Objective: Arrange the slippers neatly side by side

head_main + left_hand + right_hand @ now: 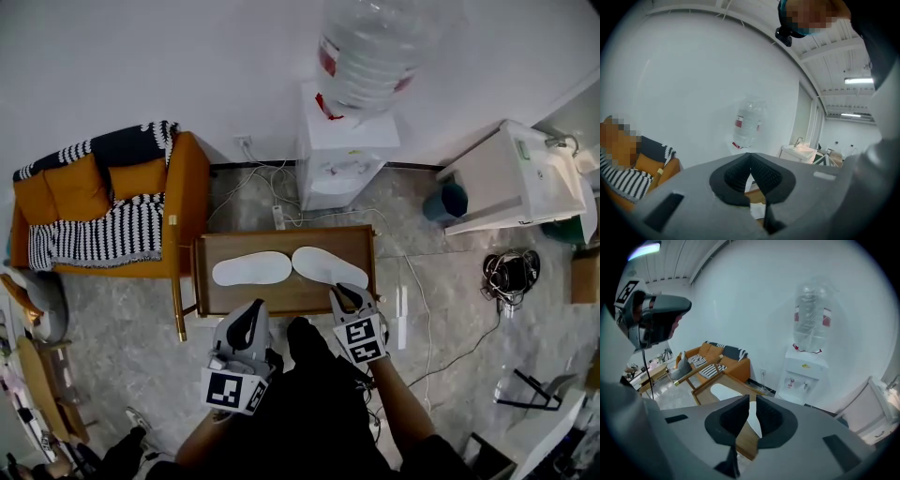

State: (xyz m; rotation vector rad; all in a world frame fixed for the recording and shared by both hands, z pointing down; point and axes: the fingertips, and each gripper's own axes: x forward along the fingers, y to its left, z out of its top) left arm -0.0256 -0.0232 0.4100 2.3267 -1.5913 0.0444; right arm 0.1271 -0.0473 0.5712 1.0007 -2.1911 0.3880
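1. White slippers, two of them, lie flat on a low wooden table, end to end in a loose line with their inner ends almost touching.
2. One slipper lies ahead of the left gripper, apart from its tips, with bare wood between them.
3. The other slipper has its near end just ahead of the right gripper. I cannot tell whether the tips touch it. In the right gripper view it shows as a white strip beyond the slit between the pads.
4. Left jaws are pressed together at the tips, with nothing pinched between them.
5. Right jaws are likewise pressed together and hold nothing.
6. Past the table, ahead of both pairs of jaws, a white water dispenser stands against the wall with a clear bottle on top.
7. Off to the left of the left jaws sits an orange sofa draped with a striped blanket.
8. Off to the right of the right jaws stand a blue bin and a white sink cabinet.
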